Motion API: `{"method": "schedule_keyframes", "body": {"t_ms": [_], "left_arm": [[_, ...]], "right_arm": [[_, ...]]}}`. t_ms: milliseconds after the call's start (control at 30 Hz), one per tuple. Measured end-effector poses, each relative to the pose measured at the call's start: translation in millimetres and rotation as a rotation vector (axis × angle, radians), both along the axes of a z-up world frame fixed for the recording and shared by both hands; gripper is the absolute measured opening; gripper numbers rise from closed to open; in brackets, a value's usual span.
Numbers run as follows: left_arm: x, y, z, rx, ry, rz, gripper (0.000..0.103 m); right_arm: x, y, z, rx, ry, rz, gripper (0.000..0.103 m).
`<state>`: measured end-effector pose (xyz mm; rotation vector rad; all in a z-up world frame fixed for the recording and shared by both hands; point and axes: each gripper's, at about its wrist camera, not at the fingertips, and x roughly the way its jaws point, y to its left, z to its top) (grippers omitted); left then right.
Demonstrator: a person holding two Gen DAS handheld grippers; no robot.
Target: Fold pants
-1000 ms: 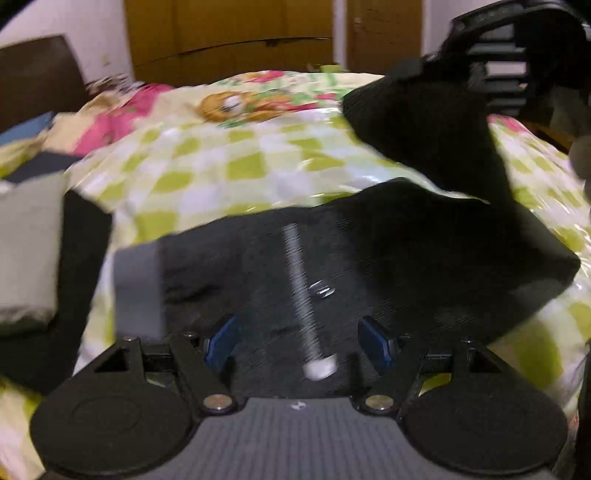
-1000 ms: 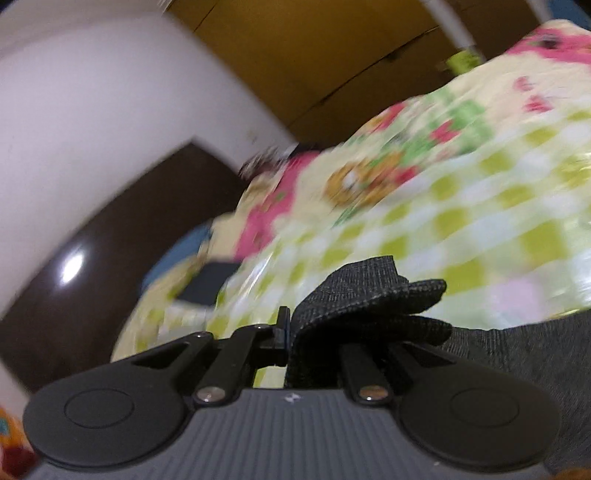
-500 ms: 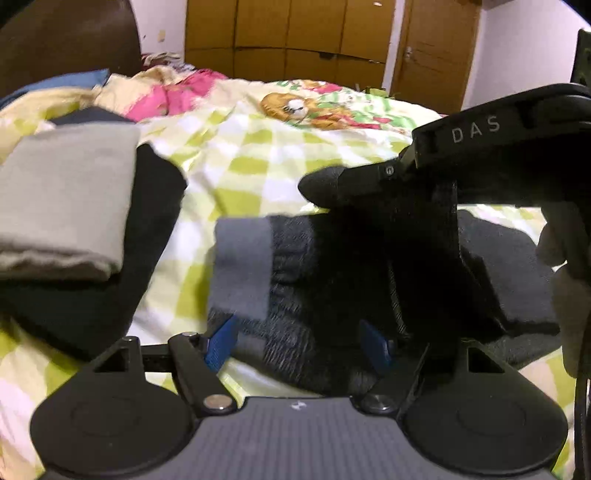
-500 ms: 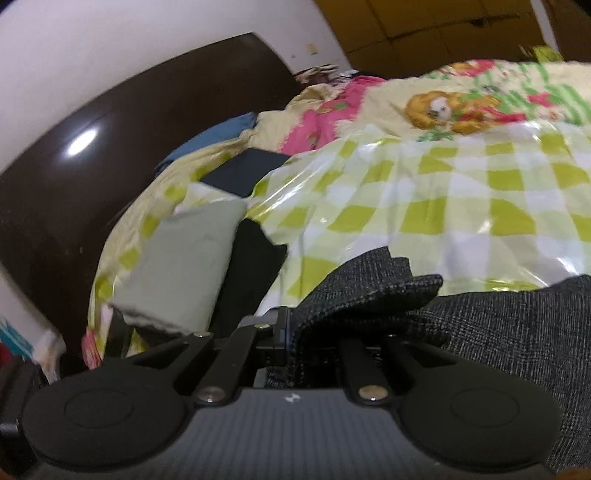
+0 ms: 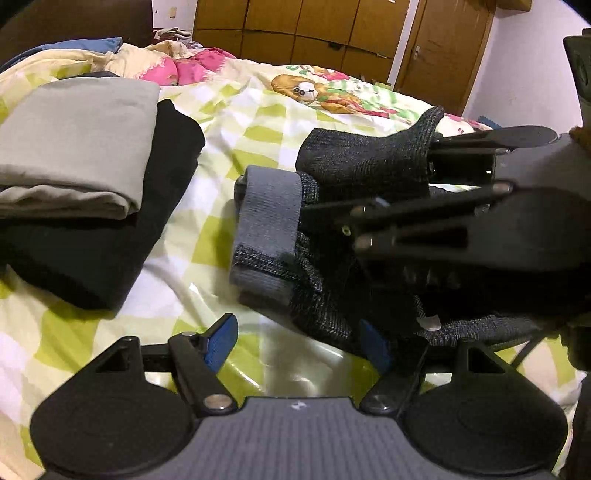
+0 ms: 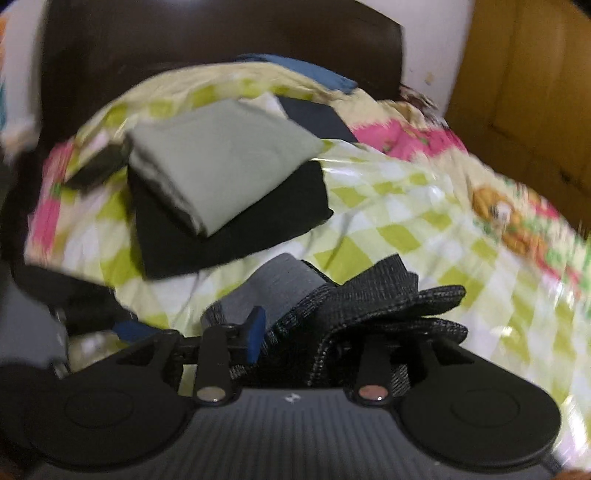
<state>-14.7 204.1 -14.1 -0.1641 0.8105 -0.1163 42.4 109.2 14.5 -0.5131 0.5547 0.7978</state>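
The pants [image 5: 332,236] lie on the bed [image 5: 236,122], on its cover of green and white squares, near the front edge. They are of dark grey woven cloth with a lighter grey waistband [image 5: 267,221], and they are bunched in several layers, not flat.

The right tool [image 6: 314,332] is pinching a thick fold of the pants: the dark cloth fills the gap between its two fingers and sticks out forward past them in a few loose flaps. In the left wrist view this tool comes in from the right side and holds one end of the cloth raised above the rest of the heap.

The left tool [image 5: 295,339] has its blue fingers [image 5: 221,338] spread wide apart. The left finger stands free over the bed cover. The right finger is at the lower edge of the pants, but I cannot tell if it touches the cloth. Nothing is gripped between the two.

To the left of the pants, apart from them, there is a folded pale grey garment [image 5: 74,140] lying on top of a folded black garment [image 5: 110,240]. In the right wrist view the same pile appears behind the pants, somewhat blurred. A dark brown headboard [image 6: 221,33] stands behind the bed, and wooden wardrobe doors [image 5: 303,33] close the far side of the room.
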Motion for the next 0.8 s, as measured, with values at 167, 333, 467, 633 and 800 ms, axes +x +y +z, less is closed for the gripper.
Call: {"method": "schedule_keyframes", "body": {"t_ms": [167,333,467,633,800], "left_arm": [[-10,3,3,-0.002,0.006,0.008,0.085],[-11,9,5,-0.040,0.016,0.028,0.085],[-11,8,9,-0.029,0.010,0.030,0.085],[-17,14,12,-0.014,0.008,0.043,0.085],[-23,26,8,-0.046,0.043,0.073,0.085]], "right_arm": [[-4,4,0,-0.033,-0.071,0.006,0.037],[19,-11,9,0.104,0.076,-0.080,0.017],[4,3,4,-0.081,-0.130,0.040,0.010],[-18,9,-17,-0.285,-0.292,0.243,0.011],[-20,9,-13,-0.259,-0.277,0.251,0.015]]}}
